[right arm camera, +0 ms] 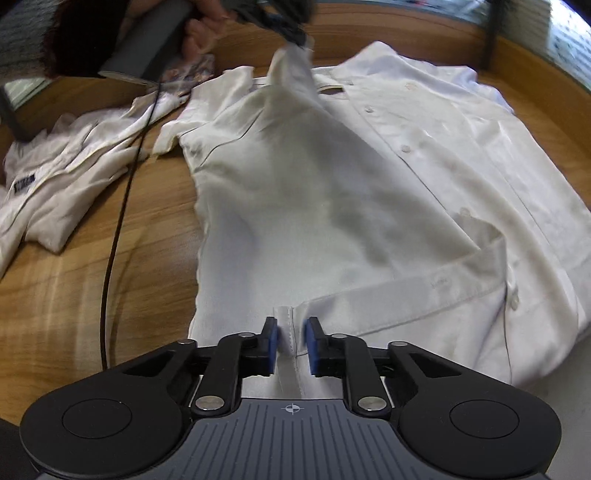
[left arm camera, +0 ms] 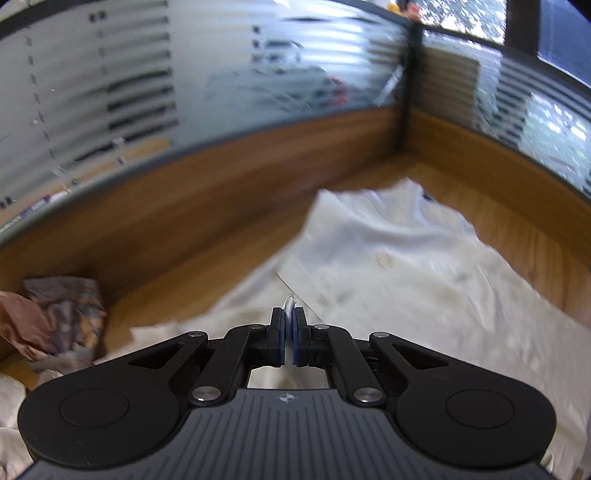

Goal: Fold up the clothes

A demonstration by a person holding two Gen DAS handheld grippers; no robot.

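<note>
A white button-up shirt (right arm camera: pixel 369 192) lies front up on the wooden desk, its left side folded over the middle. My left gripper (left arm camera: pixel 289 317) is shut on a raised bit of the shirt's white fabric (left arm camera: pixel 289 303); in the right wrist view it (right arm camera: pixel 291 27) holds that shoulder part up at the far end. My right gripper (right arm camera: pixel 291 332) stands slightly apart around the shirt's hem edge (right arm camera: pixel 286 332) at the near end; whether the pads press it is unclear. The shirt (left arm camera: pixel 406 266) spreads ahead in the left wrist view.
A second crumpled white garment (right arm camera: pixel 66 177) lies at the left, with a black cable (right arm camera: pixel 118 221) across the desk. A patterned cloth (left arm camera: pixel 62 317) sits at the left by the wooden wall. Striped glass partitions (left arm camera: pixel 184 92) enclose the desk corner.
</note>
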